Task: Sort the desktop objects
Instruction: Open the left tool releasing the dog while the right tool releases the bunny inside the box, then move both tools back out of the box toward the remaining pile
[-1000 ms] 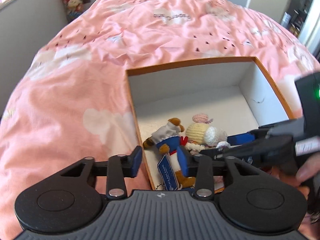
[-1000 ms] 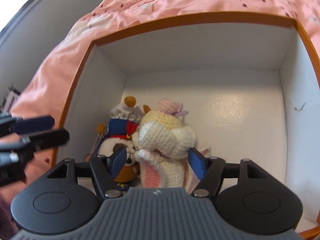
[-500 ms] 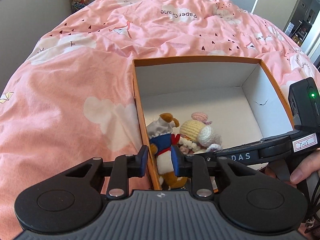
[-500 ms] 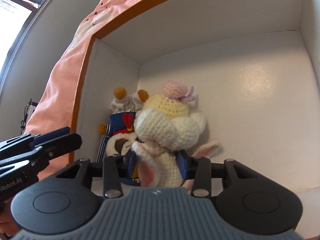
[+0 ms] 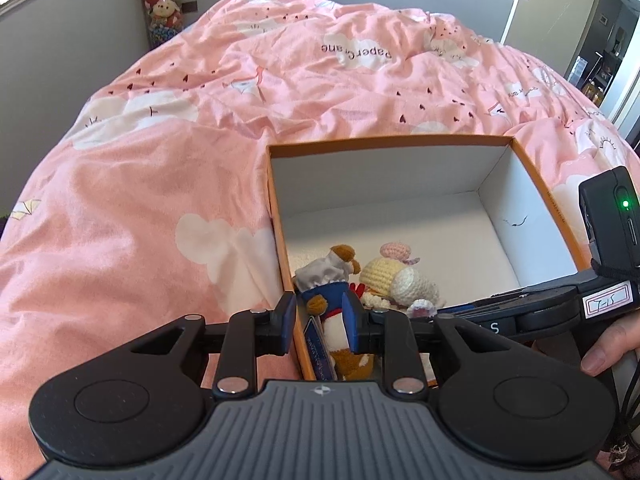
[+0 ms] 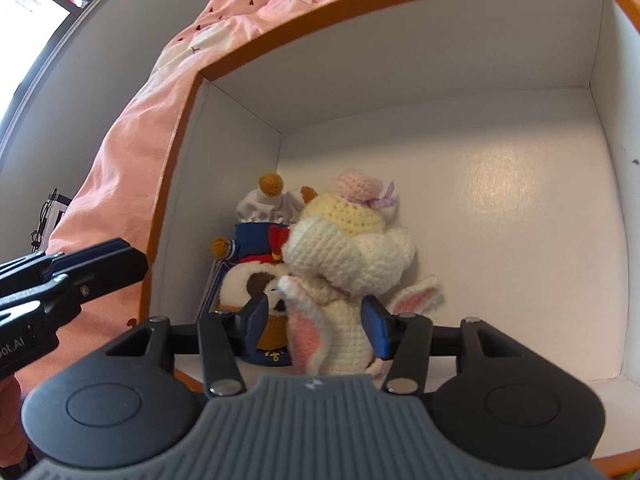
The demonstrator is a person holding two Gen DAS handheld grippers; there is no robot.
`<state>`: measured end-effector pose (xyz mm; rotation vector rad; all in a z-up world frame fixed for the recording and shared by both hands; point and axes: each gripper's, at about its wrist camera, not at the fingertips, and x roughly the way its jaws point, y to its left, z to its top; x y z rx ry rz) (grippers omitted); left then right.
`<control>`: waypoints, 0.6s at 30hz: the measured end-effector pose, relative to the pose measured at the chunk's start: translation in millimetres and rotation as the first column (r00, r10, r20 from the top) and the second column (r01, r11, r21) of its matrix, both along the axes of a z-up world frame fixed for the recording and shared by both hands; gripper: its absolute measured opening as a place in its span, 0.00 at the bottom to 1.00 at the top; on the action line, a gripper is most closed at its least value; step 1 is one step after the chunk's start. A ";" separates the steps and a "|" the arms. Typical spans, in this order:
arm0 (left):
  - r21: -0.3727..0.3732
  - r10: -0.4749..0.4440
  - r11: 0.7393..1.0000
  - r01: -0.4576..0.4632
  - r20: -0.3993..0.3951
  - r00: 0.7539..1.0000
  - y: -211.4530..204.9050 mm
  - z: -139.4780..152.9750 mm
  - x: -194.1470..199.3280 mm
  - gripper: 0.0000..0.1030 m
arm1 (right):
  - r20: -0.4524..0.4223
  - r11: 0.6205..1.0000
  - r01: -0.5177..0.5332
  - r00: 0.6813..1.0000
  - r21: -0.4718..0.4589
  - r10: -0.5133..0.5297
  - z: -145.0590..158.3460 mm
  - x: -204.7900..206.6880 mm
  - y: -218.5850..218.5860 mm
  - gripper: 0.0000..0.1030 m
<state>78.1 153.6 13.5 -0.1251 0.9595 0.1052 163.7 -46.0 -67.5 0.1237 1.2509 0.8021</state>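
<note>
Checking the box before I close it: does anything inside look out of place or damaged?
Both toys are crammed into one corner of the box: the duck plush lies toppled, the crocheted bunny leans on it. A small dark scuff marks one inner wall.

Duck plush (image 5: 334,312) lower half behind the left tongs (image 5: 319,322); tag lettering unreadable.

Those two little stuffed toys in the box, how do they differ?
The crocheted bunny is knitted yarn, cream and pale yellow with a pink bow; the duck plush is smooth fabric with a navy sailor top, red bow and grey cap. The crocheted bunny sits between the fingers of the right hand-held gripper; the duck plush lies nearer the left wall of the orange box, partly hidden behind the bunny. Both are small soft toys resting together in the same corner.
</note>
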 end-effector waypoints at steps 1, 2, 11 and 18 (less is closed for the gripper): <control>0.005 -0.005 1.000 0.005 0.011 1.000 -3.2 3.4 -2.3 0.27 | 0.024 1.000 -0.008 1.000 0.006 0.008 5.9 -4.0 -2.8 0.53; 0.011 -0.014 1.000 0.014 0.027 1.000 -6.7 7.2 -5.3 0.27 | 0.051 1.000 -0.016 0.999 0.011 0.015 12.3 -8.0 -6.2 0.54; 0.057 -0.102 0.994 0.095 0.140 0.985 -43.0 31.1 -36.9 0.29 | 0.275 0.988 -0.028 0.961 0.153 -0.015 65.6 -37.3 -53.2 0.54; -0.053 -0.299 0.953 0.298 -0.007 0.954 -81.4 7.0 -50.6 0.29 | 0.330 0.991 -0.117 0.940 0.064 0.089 78.4 -83.7 -89.5 0.44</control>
